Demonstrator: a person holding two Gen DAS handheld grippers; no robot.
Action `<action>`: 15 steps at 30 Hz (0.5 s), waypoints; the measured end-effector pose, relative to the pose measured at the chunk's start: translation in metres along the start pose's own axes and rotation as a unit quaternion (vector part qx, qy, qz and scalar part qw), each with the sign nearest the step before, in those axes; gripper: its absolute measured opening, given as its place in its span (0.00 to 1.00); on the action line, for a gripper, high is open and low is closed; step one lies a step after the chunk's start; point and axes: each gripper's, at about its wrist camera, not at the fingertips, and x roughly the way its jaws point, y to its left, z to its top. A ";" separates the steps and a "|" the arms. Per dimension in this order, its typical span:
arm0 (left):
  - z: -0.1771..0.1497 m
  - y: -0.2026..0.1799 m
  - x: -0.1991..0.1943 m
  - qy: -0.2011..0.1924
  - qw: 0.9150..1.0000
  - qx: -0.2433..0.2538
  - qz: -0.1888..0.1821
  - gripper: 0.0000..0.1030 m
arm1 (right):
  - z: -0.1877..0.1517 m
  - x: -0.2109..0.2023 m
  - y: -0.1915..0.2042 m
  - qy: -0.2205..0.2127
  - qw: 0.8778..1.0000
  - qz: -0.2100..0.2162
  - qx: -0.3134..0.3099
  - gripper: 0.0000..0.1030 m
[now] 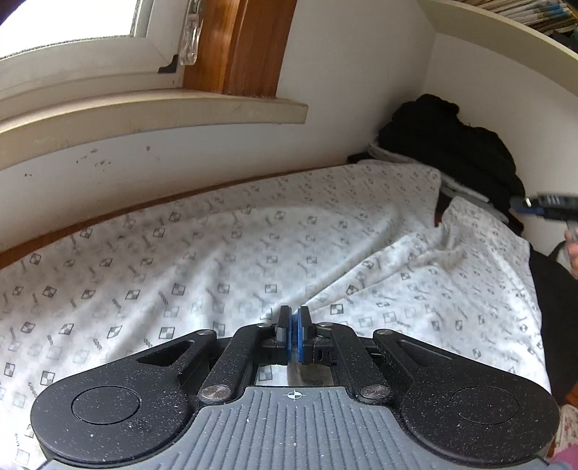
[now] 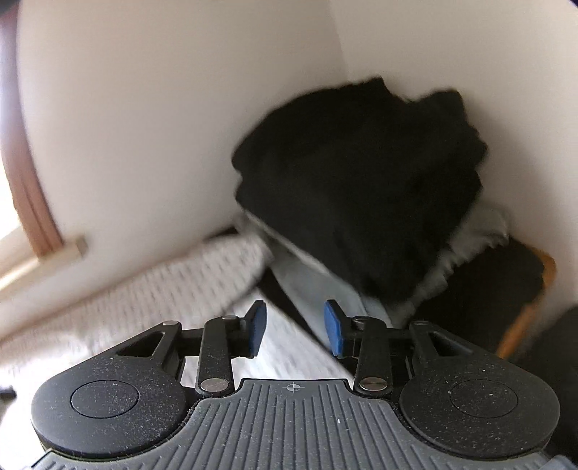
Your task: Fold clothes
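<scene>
A white cloth with small checkered prints (image 1: pixel 253 253) lies spread over the bed, and its creases run together at my left gripper (image 1: pixel 295 318). That gripper is shut, and its blue pads pinch the cloth's near edge. My right gripper (image 2: pixel 294 314) hovers open above the cloth's far corner (image 2: pixel 180 289) with nothing between its pads. It shows blurred at the right edge of the left wrist view (image 1: pixel 523 206). A heap of black clothes (image 1: pixel 451 152) (image 2: pixel 361 180) sits in the wall corner beyond the right gripper.
Pale grey-blue folded items (image 2: pixel 318 285) lie under the black heap. A window sill (image 1: pixel 144 112) juts out over the bed's far side, and a shelf (image 1: pixel 505 32) hangs above the corner. Dark fabric (image 1: pixel 552 307) lies beside the white cloth's right edge.
</scene>
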 end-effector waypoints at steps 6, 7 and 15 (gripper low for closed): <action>0.000 0.001 0.001 0.003 1.000 0.000 -0.002 0.03 | -0.043 -0.016 -0.031 0.024 0.999 -0.016 0.023 0.36; 0.000 0.001 0.001 0.003 1.000 -0.002 -0.003 0.03 | -0.050 -0.017 -0.034 0.027 0.999 -0.014 0.027 0.36; 0.000 0.007 0.001 0.004 1.000 -0.018 -0.016 0.03 | -0.059 -0.022 -0.038 -0.021 0.999 -0.004 0.035 0.04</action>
